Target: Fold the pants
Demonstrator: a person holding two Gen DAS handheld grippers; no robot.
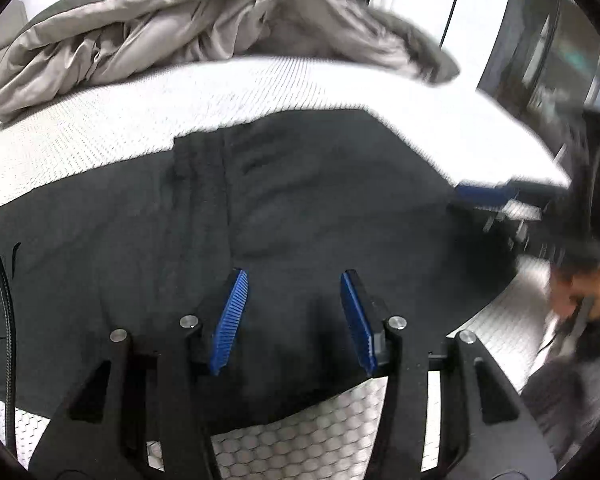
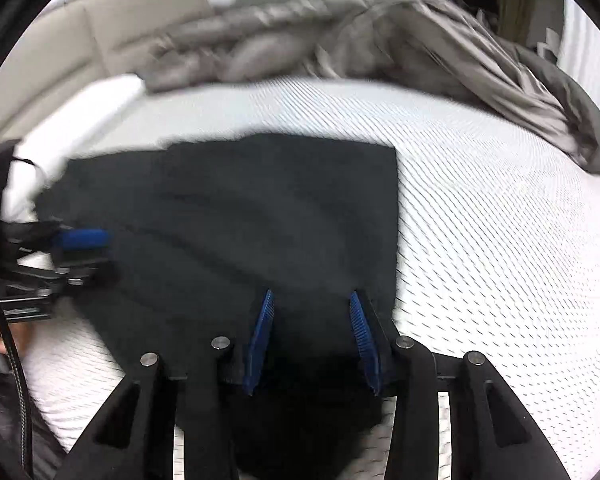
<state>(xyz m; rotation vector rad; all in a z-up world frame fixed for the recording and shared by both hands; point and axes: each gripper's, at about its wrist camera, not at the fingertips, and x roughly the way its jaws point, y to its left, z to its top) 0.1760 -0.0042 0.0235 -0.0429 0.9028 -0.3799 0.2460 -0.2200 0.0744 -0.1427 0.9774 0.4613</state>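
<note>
1. Blue ribbed fingers (image 1: 232, 320) of the left gripper (image 1: 294, 320) stand partly apart, angled down over the black fabric pants (image 1: 300, 208), gripping nothing.
2. Right gripper (image 2: 312, 340) likewise points steeply down, its blue fingers (image 2: 260, 340) parted with dark cloth lying between them; no pad visibly presses it.
3. Pants lie folded flat on the white textured mattress (image 2: 480, 220), one straight edge towards the right.
4. Beyond, a rumpled grey quilted blanket (image 1: 160, 28) is heaped on the bed.
5. Blurred hand (image 1: 584, 284) grasps the right tool's handle.
</note>
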